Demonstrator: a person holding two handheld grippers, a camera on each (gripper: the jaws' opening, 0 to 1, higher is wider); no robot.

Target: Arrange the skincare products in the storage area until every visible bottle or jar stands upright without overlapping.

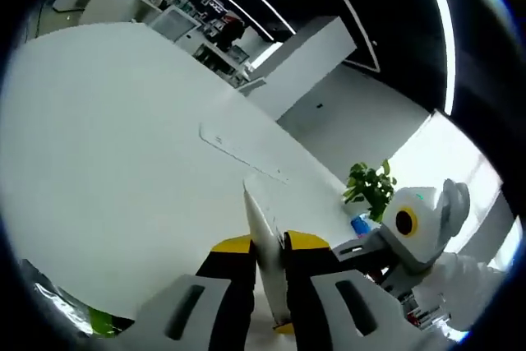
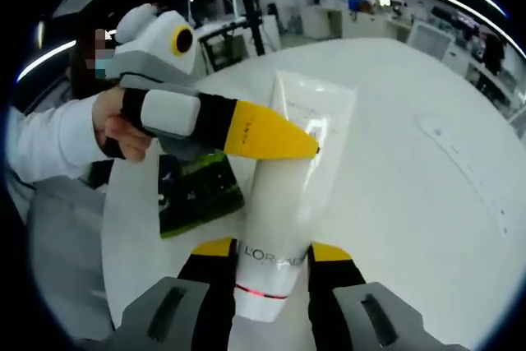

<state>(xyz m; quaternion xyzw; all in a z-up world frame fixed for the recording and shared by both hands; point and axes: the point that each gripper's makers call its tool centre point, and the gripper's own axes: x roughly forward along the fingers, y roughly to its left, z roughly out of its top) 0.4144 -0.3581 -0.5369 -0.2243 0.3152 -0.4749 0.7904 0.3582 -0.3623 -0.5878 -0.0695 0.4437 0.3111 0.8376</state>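
A white L'Oréal tube (image 2: 283, 195) is held above the white table (image 2: 411, 104), cap end towards the right gripper view's camera. My right gripper (image 2: 271, 254) is shut on it just above the cap. My left gripper (image 2: 306, 147) comes in from the left, held by a person's hand (image 2: 115, 125), and its yellow-tipped jaws pinch the tube's upper half. In the left gripper view, the tube (image 1: 261, 228) shows edge-on as a thin white blade between the shut jaws of the left gripper (image 1: 267, 246). The right gripper (image 1: 353, 249) reaches in from the right.
A green and black packet (image 2: 197, 191) lies on the table under the left gripper. A flush cable hatch (image 1: 238, 150) is set in the table top (image 1: 123, 162). A small green plant (image 1: 370, 187) and a blue item (image 1: 359, 224) stand at the far edge.
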